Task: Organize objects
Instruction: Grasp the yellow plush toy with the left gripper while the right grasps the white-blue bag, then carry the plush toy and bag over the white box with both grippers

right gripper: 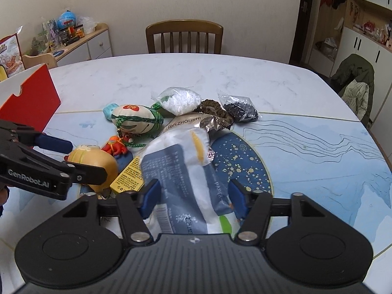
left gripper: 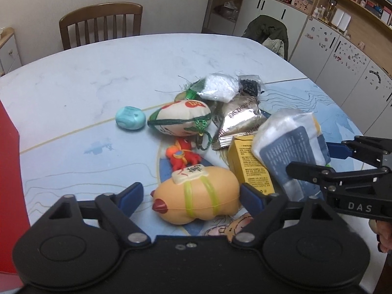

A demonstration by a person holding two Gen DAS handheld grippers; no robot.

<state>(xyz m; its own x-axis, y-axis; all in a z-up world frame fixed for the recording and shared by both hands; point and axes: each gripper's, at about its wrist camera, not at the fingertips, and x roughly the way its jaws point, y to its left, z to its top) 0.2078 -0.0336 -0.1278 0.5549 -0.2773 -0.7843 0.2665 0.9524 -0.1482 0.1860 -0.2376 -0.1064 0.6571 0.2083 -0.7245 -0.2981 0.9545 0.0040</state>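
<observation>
Beside the red box (right gripper: 31,98): a teal toy (left gripper: 130,121), an orange-yellow squishy toy (left gripper: 198,196), a yellow carton (left gripper: 250,169).

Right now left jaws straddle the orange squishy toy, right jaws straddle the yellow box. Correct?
Half right. The left gripper does straddle the orange squishy toy. The right gripper straddles the white and blue tissue pack, not the yellow box, which lies beside the pack, outside the jaws. The right wrist view shows it.
</observation>
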